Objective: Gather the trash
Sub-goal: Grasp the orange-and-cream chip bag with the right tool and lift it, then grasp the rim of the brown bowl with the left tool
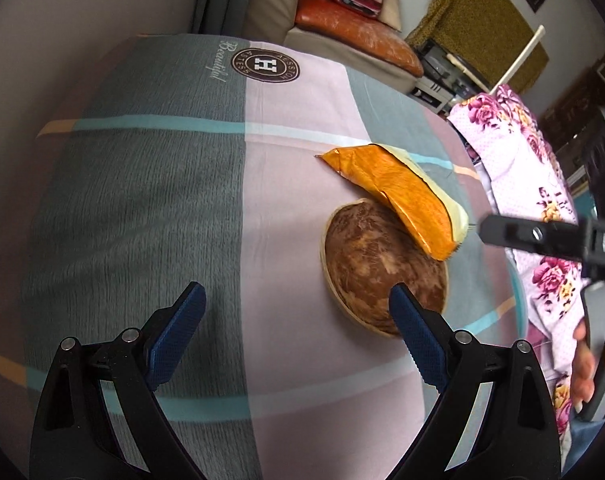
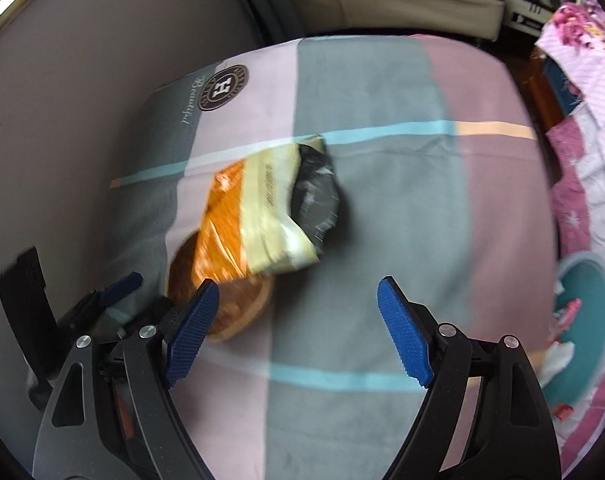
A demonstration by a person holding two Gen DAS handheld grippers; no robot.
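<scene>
A living room shows behind the work surface: a cream sofa with an orange cushion (image 1: 354,32), a shelf draped with a mustard cloth (image 1: 482,28) and a floral pink fabric (image 1: 514,152) heaped along the right edge. The surface itself is padded and covered by a checked sheet (image 1: 162,184) in grey, pink and mauve blocks with thin turquoise and peach stripes (a round brown "H" emblem and the word "Beautiful" are printed near its far end).

On the sheet lies the trash: an orange and cream snack wrapper (image 1: 398,196), which rests partly on top of a round brown disc with a pale rim (image 1: 378,268). In the right wrist view the wrapper's torn end shows a dark, silvery lining. At the far right of that view a teal bin (image 2: 582,312) holds some scraps of paper.

The left tongs (image 1: 298,328) hover above the sheet with their blue pads wide apart, nothing between them; the right-hand pad stands over the near edge of the disc. The right tongs (image 2: 298,320) are likewise spread wide and empty, over the sheet just beside the wrapper and disc. A hand (image 1: 590,364) grips the right tool's handle at the left view's edge.
</scene>
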